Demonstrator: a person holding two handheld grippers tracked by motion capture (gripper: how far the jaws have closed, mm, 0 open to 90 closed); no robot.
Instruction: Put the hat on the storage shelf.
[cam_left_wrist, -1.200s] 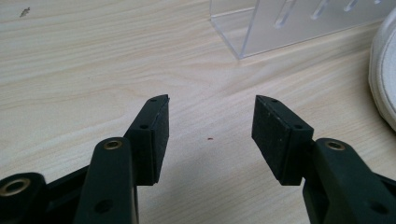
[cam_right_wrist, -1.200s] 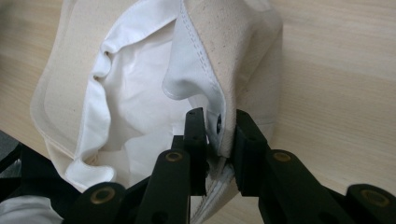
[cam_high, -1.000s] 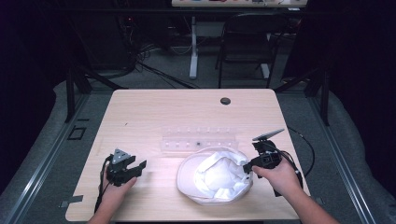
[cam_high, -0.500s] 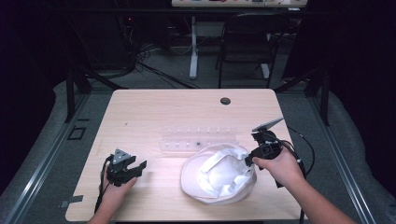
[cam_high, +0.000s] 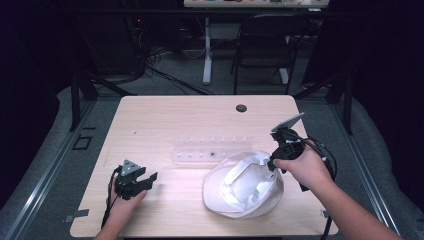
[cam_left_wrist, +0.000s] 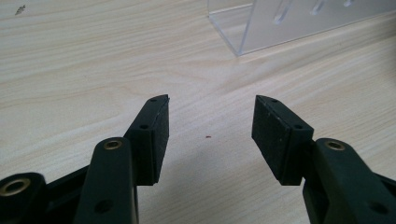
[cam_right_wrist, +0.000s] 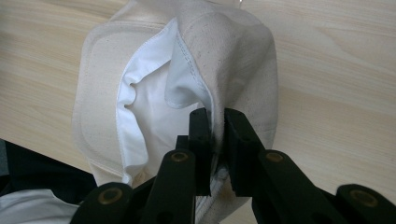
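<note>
High view: the right gripper (cam_high: 271, 164) has come up a little and moved toward the far right since a second ago, taking the rim of the cream cap (cam_high: 245, 185) with it. The cap's right edge now stands lifted and the crown is pulled open, white lining showing, where before it lay slumped and flatter. The rest of the cap rests on the table (cam_high: 165, 120), near right of centre. My read: the pinch holds, and the cap is being raised off the wood, perhaps toward the clear acrylic rack (cam_high: 210, 151) just beyond it. The left gripper (cam_high: 145, 181) has not stirred, near left, resting on the table.

Left gripper view: jaws stand wide apart with nothing between them, matte black rubber pads (cam_left_wrist: 158, 133) facing each other over pale wood-grain laminate. A corner of the clear rack (cam_left_wrist: 299, 23), hard and glossy, sits at the far right.

Right gripper view: jaws of the right gripper (cam_right_wrist: 217, 116) have just finished closing and pinch a fold of the cap's rim (cam_right_wrist: 212, 100). Outer cloth is a coarse, speckled cream canvas; the lining (cam_right_wrist: 149, 102) is smooth white, stitched along the band. Soft and floppy, so it sags from the pinch.
</note>
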